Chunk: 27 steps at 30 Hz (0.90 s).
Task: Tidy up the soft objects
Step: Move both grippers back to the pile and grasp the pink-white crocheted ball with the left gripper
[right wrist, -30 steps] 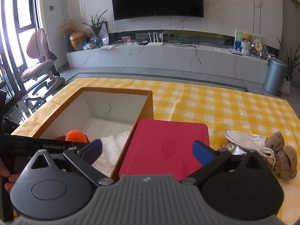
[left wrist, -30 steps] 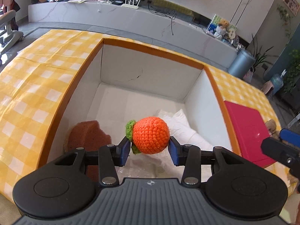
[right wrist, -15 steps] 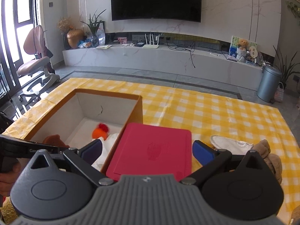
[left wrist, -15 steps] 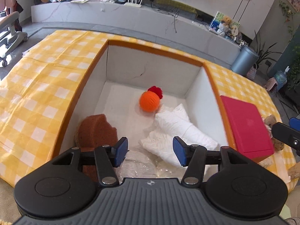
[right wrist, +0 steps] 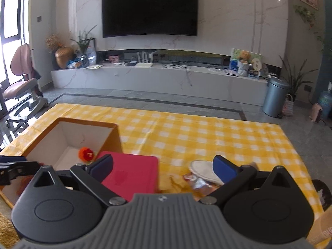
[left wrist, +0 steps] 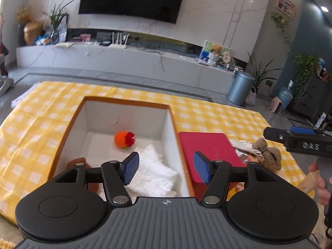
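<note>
The left claw [left wrist: 164, 169] is hanging above the near end of the open box [left wrist: 126, 101], its jaws opening with nothing between them. The orange knitted ball [left wrist: 122, 139] with a red tuft is lying on the box floor near the far wall, well apart from the claw. A white cloth [left wrist: 154, 171] is sitting bunched in the near right part of the box, and a brown thing at the near left corner is mostly hidden behind the claw. The red lid [left wrist: 207, 143] is lying flat just beside the box on the yellow checked cloth [right wrist: 207, 132]. The right claw [right wrist: 162, 167] is spread wide and holding nothing, hovering above the lid and a white pad [right wrist: 202, 169]. A brown plush toy [left wrist: 268, 152] is lying beside the pad.
</note>
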Each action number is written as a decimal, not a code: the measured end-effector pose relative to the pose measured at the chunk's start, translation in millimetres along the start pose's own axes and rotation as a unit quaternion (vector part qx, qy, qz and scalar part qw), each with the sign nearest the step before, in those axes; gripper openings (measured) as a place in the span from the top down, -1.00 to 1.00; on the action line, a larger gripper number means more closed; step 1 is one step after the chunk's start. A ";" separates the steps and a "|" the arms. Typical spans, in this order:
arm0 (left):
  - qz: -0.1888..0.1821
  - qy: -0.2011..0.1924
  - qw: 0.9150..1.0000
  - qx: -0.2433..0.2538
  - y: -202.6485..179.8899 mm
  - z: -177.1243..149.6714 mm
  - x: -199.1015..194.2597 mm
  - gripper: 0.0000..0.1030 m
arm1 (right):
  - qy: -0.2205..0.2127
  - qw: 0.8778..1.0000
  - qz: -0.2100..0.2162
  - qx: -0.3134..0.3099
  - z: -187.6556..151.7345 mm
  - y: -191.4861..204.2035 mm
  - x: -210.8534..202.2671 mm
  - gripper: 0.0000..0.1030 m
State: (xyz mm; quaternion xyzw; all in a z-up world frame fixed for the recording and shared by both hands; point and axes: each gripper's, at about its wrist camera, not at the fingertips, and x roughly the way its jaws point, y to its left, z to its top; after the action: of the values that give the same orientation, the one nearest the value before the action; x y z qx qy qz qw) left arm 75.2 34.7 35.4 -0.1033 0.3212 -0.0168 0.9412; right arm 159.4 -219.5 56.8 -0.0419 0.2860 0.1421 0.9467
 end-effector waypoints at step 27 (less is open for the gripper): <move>-0.055 0.095 0.986 0.124 -177.9 -47.8 125.1 -0.48 | 0.092 0.975 -0.054 0.196 -60.7 -157.6 30.8 -0.95</move>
State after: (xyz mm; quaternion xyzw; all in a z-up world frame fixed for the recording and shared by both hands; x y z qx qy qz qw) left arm 151.5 -160.4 -40.2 -0.0012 0.3982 -0.1175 0.9097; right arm 198.0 -372.4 -11.1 0.1165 0.3918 0.0272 0.9122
